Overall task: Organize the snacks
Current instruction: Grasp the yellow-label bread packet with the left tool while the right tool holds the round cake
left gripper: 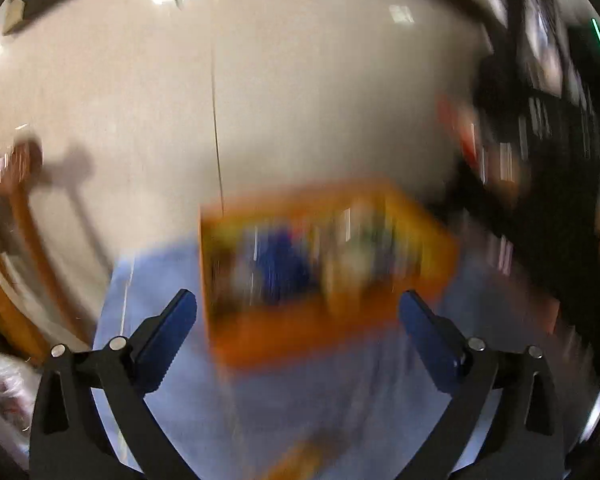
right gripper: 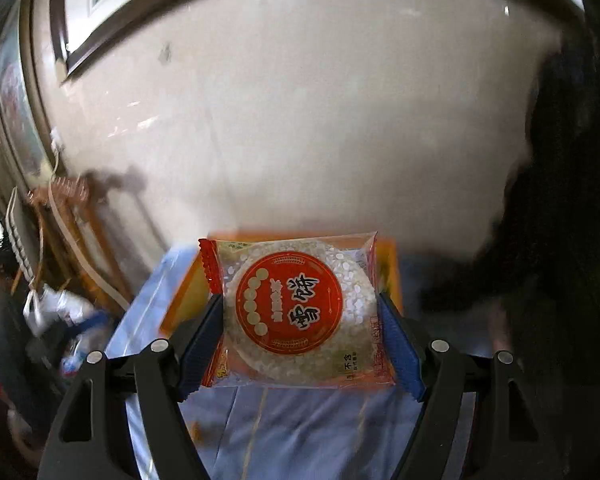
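My right gripper [right gripper: 300, 320] is shut on a rice cracker packet [right gripper: 296, 308], clear with a red round label, held flat above the blue cloth. Behind the packet the orange box [right gripper: 184, 300] shows at its edges. In the left wrist view, which is blurred by motion, the orange box [left gripper: 320, 268] sits on the blue cloth [left gripper: 300, 400] with several snack packets inside, too smeared to name. My left gripper [left gripper: 296, 308] is open and empty, its blue pads [left gripper: 168, 336] on either side of the box's near edge.
A cream wall rises behind the table. Wooden furniture [right gripper: 72, 232] and bags [right gripper: 60, 308] stand at the left. A dark shape [right gripper: 560, 200], perhaps a person, fills the right side. A small orange item [left gripper: 296, 460] lies on the cloth near my left gripper.
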Demonstrator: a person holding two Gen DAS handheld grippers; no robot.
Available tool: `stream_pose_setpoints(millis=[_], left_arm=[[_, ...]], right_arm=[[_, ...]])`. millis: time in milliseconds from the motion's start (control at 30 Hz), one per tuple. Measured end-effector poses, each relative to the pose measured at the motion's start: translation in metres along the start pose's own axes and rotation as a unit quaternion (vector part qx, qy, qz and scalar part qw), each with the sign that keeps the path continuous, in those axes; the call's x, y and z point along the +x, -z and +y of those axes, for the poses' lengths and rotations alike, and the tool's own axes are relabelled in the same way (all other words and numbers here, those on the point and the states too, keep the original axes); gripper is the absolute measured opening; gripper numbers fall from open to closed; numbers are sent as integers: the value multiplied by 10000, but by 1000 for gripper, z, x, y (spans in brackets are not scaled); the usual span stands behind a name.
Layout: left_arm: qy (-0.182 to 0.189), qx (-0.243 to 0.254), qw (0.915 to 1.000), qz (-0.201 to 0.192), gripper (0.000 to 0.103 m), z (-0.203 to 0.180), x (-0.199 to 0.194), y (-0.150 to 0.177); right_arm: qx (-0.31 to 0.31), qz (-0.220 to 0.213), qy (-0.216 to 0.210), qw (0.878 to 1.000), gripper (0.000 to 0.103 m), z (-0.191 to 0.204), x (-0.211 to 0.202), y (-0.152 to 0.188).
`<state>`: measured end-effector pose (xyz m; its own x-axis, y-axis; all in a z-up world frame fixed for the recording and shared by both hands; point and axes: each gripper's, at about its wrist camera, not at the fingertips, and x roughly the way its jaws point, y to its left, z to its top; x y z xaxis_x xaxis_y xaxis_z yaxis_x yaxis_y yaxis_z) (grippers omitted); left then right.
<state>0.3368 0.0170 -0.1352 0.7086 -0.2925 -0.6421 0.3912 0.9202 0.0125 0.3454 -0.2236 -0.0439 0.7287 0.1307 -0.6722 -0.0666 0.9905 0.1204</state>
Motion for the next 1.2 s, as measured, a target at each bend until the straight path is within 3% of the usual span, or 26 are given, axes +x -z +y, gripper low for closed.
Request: stream_pose_setpoints(millis=[67, 133, 233, 300, 367, 400, 433, 467, 500, 567, 633, 767, 900, 1200], left_arm=[[-62, 209, 9967, 778, 99, -6, 22, 70], [-124, 311, 9955, 884, 99, -8, 32, 106], [-325, 536, 9967, 518, 99, -8, 39, 125], [-268, 587, 9952, 730, 99, -5, 56, 132], [-171, 533, 9903, 1273, 99, -3, 78, 144], [-96, 414, 9914, 1236, 97, 1, 78, 145], [19, 347, 9917, 1236, 79, 3, 78, 145], [200, 258, 9927, 1165, 34, 1, 74, 142], [149, 325, 9924, 1174, 35, -2, 72, 140], [550, 271, 9912, 1172, 35, -7, 66, 137], [599, 396, 9921, 1027, 35, -14, 54, 133], [760, 47, 9956, 544, 35, -10, 18, 106], [784, -113, 9969, 24, 35, -10, -15, 45], [287, -374, 9968, -642, 35, 0, -40, -115]], right_arm=[[81, 276, -101, 9995, 76, 5, 8, 42], [76, 545, -157, 9984, 76, 10, 13, 72], [53, 838, -154, 9963, 76, 16, 16, 99], [17, 915, -139, 9957, 76, 20, 14, 104], [-37, 874, -133, 9961, 76, 26, 8, 104], [-73, 846, -125, 9963, 76, 28, 4, 100], [-111, 798, -118, 9967, 76, 30, 0, 98], [-124, 767, -116, 9969, 76, 30, -3, 95], [-127, 741, -117, 9971, 76, 30, -6, 95], [-88, 726, -126, 9972, 76, 27, -11, 94], [-82, 731, -138, 9972, 76, 28, -13, 96], [-136, 765, -124, 9969, 76, 28, -13, 100], [-80, 637, -112, 9979, 76, 23, -15, 86], [-453, -275, 122, 9985, 76, 28, -53, -26]])
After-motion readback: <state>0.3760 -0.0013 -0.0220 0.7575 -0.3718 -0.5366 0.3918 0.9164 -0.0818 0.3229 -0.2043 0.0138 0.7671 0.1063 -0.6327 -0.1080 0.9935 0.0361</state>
